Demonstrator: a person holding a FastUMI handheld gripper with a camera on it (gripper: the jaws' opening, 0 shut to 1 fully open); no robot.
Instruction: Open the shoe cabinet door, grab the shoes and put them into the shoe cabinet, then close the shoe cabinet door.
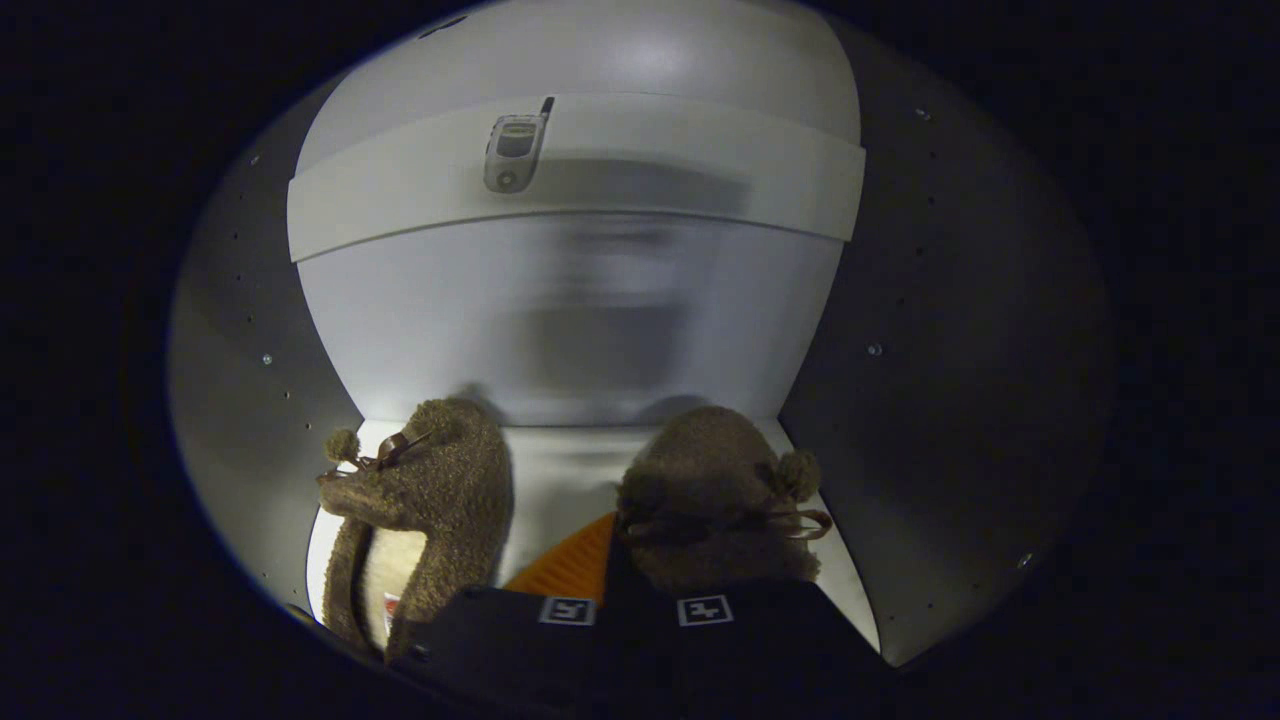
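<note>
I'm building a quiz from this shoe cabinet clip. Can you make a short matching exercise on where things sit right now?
Things:
1. left slipper
2. right slipper
3. phone
4. hand-held gripper

Places:
A. on the upper shelf
B. just ahead of the fingers, on the cabinet floor
C. beside the left side wall
D. nearest the camera, fingers close together

Pairs: 1-C, 2-B, 3-A, 4-D

Pale, dim interior: a shelf crosses the back wall between drilled side panels.
</note>
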